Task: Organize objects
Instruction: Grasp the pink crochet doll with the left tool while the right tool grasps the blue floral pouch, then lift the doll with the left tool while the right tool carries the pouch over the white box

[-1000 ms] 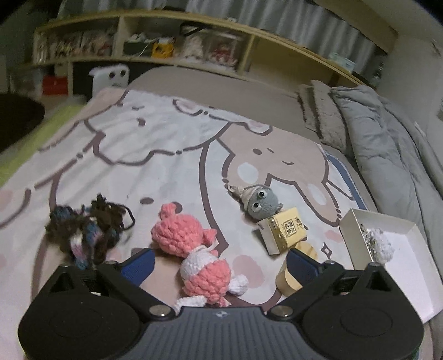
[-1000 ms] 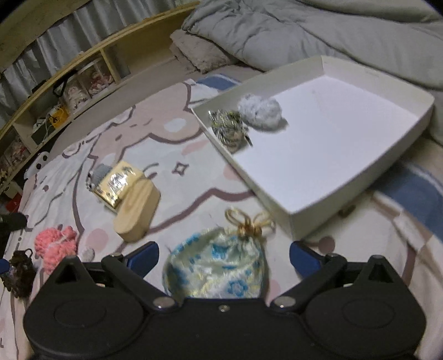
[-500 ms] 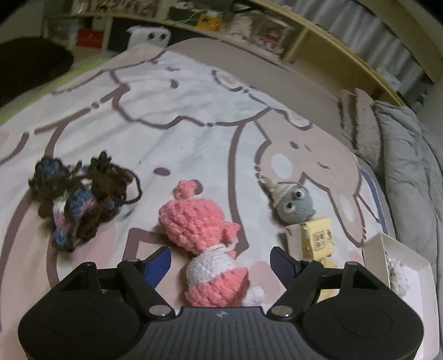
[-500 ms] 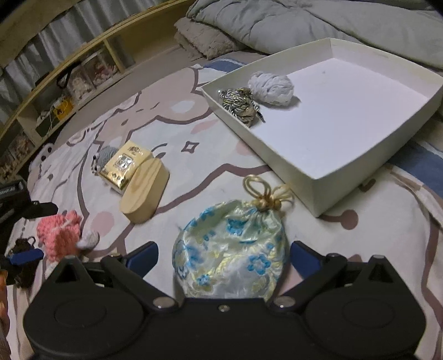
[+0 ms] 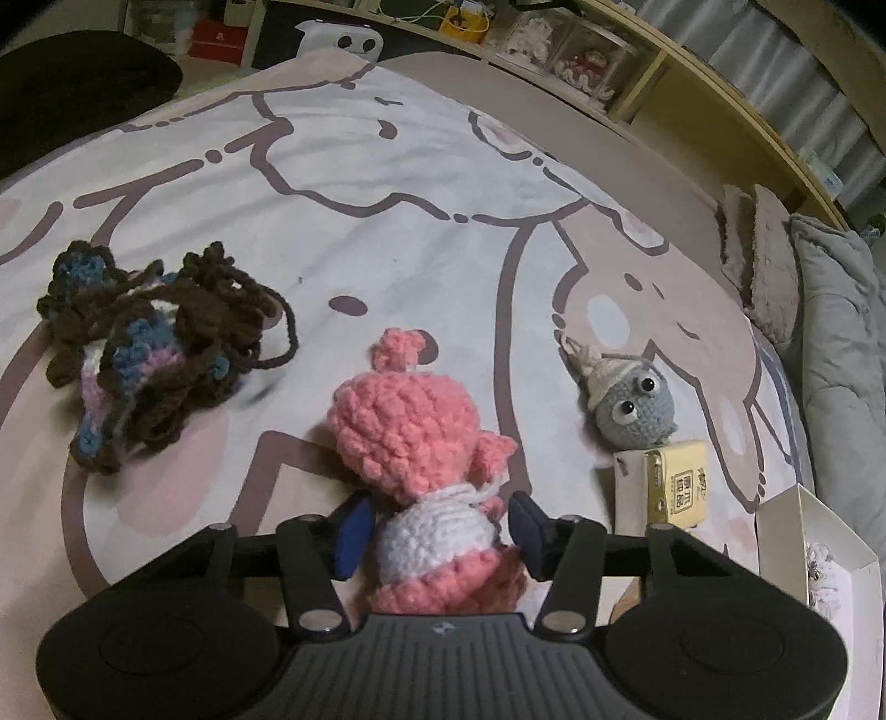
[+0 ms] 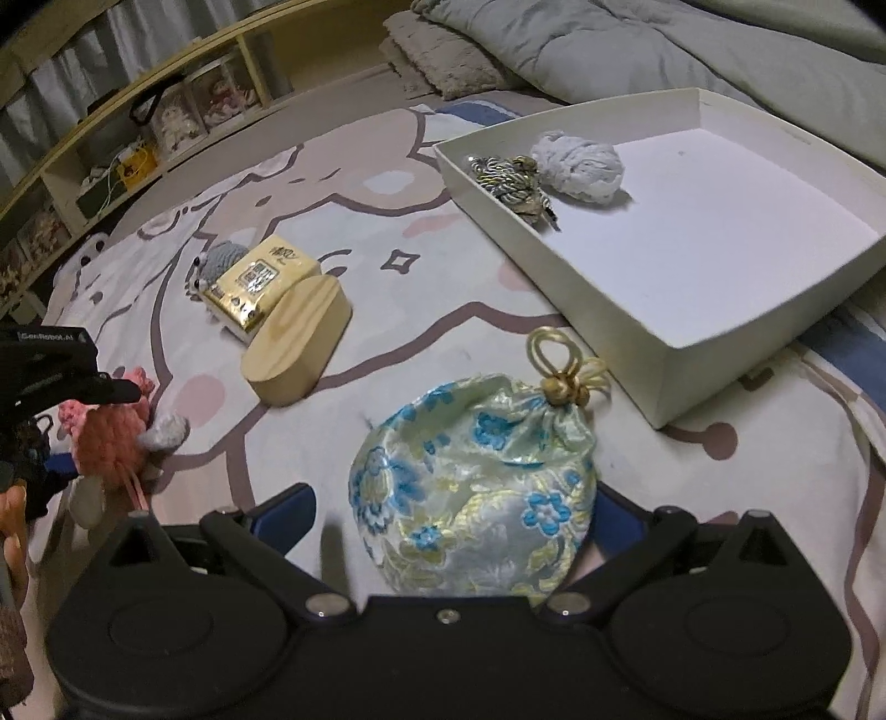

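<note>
My left gripper (image 5: 437,531) has closed its blue pads onto the white waist of a pink crochet doll (image 5: 410,432) that lies on the bedspread. The doll also shows at the left edge of the right wrist view (image 6: 108,429). My right gripper (image 6: 451,512) is open, with a blue floral silk pouch (image 6: 476,487) lying between its fingers; the pads stand apart from it. A white box (image 6: 626,338) to the upper right holds a striped cord bundle (image 6: 509,180) and a white cloth ball (image 6: 578,163).
A brown and blue yarn tangle (image 5: 149,349) lies left of the doll. A grey crochet toy (image 5: 631,401), a yellow tissue pack (image 5: 673,484) and a wooden block (image 6: 299,340) lie between doll and box. Grey duvet (image 6: 637,39) behind the box, shelves (image 5: 581,50) beyond the bed.
My left gripper has moved forward over the pink doll and its fingers have closed in on the doll's waist. My right gripper has moved closer around the pouch and stays open.
</note>
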Motion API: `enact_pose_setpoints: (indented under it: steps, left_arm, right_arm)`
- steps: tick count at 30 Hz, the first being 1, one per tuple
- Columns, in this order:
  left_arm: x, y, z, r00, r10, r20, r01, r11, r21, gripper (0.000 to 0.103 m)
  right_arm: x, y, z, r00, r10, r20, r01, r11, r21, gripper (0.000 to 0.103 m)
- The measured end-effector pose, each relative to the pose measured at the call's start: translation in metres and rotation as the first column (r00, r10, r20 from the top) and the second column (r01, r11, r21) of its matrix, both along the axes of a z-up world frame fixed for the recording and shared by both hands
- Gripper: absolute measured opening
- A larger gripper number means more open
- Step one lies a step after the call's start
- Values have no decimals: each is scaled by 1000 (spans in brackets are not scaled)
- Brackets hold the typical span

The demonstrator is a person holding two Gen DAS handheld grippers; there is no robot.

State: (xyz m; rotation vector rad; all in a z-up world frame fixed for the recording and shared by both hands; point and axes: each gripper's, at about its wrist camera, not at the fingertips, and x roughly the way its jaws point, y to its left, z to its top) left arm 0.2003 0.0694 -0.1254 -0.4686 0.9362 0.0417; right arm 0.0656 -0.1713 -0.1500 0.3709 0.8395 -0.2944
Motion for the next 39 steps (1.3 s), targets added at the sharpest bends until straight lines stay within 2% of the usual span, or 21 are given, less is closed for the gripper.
enact_pose_setpoints:
  steps: [1,5,7,13,22,26,39]
  left_arm:
    - [0,0,0,1000,-3,1,3,1000,-3,48]
    - [-2,-2,3,999,-33,5,33,999,15,46]
    - [-4,-3,5,999,-43,8,43,999,22,44]
    - [-11,-4,14,997,-76,17,75,996,47,41]
    - [-30,-9,46,986,-142,91,133,986,100,41]
    - [-41,-15,61,974,-184,133,165,976,144,41]
    - [-71,-34,98,925,-299,237,265,950,164,41]
  right_arm:
    - [0,0,-1,1000,7,-3,-7,1000,-4,103]
    - [2,2,-1,999,45,-26,-46,998,-47,99]
    - [2,-1,0,998,46,-30,-48,996,-69,86]
    - [2,-7,6,997,81,-9,-81,996,-27,85]
    - [-2,3,37,971,201,131,-195,979,-55,85]
    - [0,4,49,955,245,166,-235,969,-79,85]
    - [5,-18,93,901,365,233,-342,930,-136,85]
